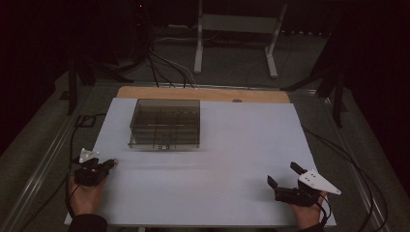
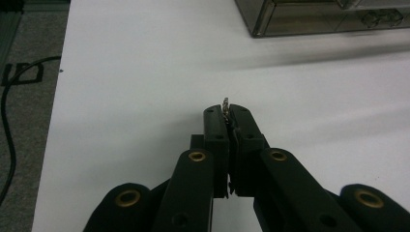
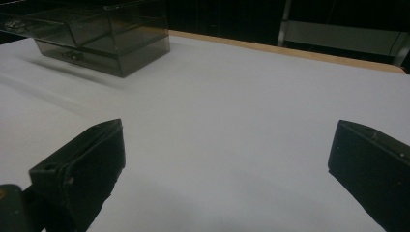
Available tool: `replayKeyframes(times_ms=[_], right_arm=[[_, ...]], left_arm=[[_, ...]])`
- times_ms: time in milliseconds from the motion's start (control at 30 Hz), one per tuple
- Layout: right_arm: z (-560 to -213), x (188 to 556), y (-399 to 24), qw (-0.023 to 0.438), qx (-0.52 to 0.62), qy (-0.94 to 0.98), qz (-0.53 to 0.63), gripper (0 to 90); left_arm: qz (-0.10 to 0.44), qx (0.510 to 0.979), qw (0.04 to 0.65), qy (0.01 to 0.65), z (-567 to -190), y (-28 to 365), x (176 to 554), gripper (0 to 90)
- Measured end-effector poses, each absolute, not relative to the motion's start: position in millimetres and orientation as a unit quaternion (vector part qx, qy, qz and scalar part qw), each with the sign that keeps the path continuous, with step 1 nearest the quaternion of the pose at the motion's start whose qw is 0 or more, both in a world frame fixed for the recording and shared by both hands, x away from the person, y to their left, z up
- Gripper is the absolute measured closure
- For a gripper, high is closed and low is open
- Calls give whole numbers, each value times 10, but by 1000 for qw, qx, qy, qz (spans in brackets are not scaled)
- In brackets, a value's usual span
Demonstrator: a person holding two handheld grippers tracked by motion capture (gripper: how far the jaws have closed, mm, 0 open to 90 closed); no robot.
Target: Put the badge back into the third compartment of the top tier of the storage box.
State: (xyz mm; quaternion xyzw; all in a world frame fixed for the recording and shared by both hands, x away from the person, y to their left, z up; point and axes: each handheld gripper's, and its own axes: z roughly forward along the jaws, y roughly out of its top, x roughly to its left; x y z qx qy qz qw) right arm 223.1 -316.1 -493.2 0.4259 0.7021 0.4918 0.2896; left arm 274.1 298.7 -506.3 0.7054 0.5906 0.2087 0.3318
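The left gripper (image 1: 110, 163) sits at the near left of the white table (image 1: 232, 145), and its jaws are pressed together on a small metal piece (image 2: 225, 104), thin and ridged like a screw or drill bit, whose tip just pokes out past the jaw ends in the left gripper view. That piece runs along the jaws, so its long axis points forward and to the right, toward the box (image 1: 165, 123). The box, a smoky clear case with drawers, stands beyond the left gripper and somewhat to its right, well apart from it, with its drawer fronts and a small handle (image 1: 163, 147) facing the person. The coming move likely turns on this: the left gripper is much the nearer of the two to the box, and the held piece already points roughly at the drawer side. Farther right, the right gripper (image 1: 285, 175) rests at the near right of the table, well apart from the box, which lies forward and far to its left; its jaws stand wide apart with nothing between them. Most of the metal piece is hidden inside the closed jaws, so its length and exact kind are hard to tell, and the dim light and tinted walls make the box's contents unreadable.
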Motion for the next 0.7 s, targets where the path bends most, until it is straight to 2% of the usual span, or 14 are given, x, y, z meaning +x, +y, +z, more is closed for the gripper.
replayKeyframes(times_ms=[700], right_arm=[[-4933,2231,-3160,289,426,702,492,0]], left_arm=[[211,703,344,585,-5011,2959,2741,888]])
